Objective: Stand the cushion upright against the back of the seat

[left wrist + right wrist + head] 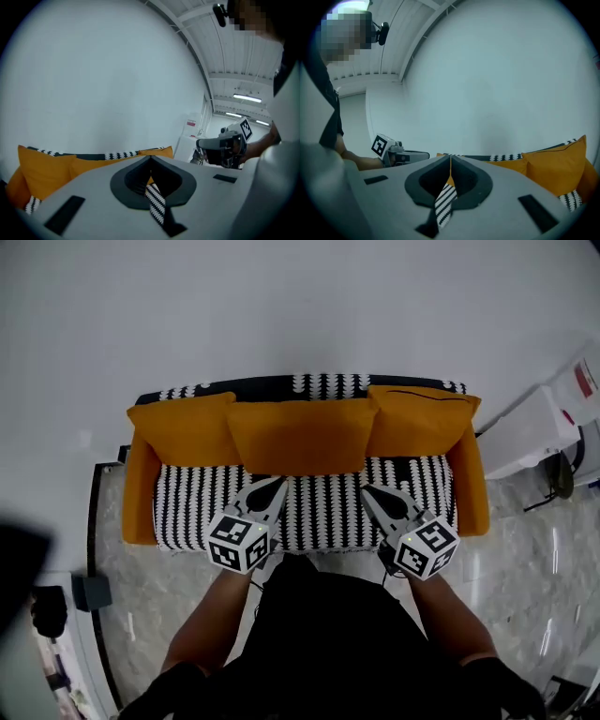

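Three orange cushions stand upright in a row against the back of a small sofa. The middle cushion (298, 435) sits between the left cushion (183, 427) and the right cushion (417, 420). The black-and-white patterned seat (319, 512) lies in front of them. My left gripper (278, 482) hovers over the seat's front left, shut and empty. My right gripper (367, 491) hovers over the front right, also shut and empty. Neither touches a cushion. In the left gripper view the shut left gripper (151, 157) points over the cushion tops (47, 171); the right gripper (450, 157) does likewise.
Orange armrests (139, 488) (472, 484) close the seat at both ends. A white cabinet (539, 427) stands to the right of the sofa. A dark box (91, 592) sits on the marble floor at the left. A plain white wall rises behind the sofa.
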`<state>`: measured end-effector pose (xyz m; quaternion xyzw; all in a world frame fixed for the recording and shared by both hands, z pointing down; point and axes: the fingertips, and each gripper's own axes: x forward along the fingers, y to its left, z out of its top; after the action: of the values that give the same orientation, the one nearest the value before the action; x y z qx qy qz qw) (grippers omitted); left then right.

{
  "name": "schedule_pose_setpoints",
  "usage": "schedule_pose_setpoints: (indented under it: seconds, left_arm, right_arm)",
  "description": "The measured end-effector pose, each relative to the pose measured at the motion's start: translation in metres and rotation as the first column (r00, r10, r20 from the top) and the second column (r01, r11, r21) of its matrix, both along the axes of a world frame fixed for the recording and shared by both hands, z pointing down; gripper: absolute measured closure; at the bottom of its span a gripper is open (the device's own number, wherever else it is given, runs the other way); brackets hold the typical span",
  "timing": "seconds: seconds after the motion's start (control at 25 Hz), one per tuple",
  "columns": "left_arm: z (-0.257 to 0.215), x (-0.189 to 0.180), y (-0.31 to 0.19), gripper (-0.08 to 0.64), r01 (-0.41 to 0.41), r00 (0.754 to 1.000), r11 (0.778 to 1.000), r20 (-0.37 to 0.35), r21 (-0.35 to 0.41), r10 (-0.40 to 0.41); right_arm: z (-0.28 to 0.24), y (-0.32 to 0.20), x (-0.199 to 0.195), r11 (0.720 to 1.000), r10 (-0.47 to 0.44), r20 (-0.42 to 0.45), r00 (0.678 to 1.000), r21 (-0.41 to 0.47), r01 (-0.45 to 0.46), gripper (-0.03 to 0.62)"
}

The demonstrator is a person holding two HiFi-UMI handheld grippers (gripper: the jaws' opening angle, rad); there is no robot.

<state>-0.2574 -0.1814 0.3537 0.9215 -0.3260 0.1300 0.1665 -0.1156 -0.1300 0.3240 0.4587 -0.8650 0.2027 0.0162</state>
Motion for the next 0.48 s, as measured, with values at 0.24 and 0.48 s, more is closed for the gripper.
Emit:
schedule_pose_setpoints:
  seconds: [0.24, 0.48]
  left_arm:
    - [0.001, 0.003, 0.083, 0.545, 0.027, 0.999, 0.999, 0.032, 0.019, -0.028]
    - [-0.001, -0.010, 0.138, 0.545, 0.056, 0.997, 0.998, 0.057, 0.009, -0.056]
  right_arm:
    - [0.005, 0.058, -0.001, 0.996, -0.092, -0.003, 0.996, -0.002, 0.092, 0.554]
    - [0.011, 0.107, -0.004, 0.997, -0.074, 0.020, 0.997, 0.015, 0.074, 0.555]
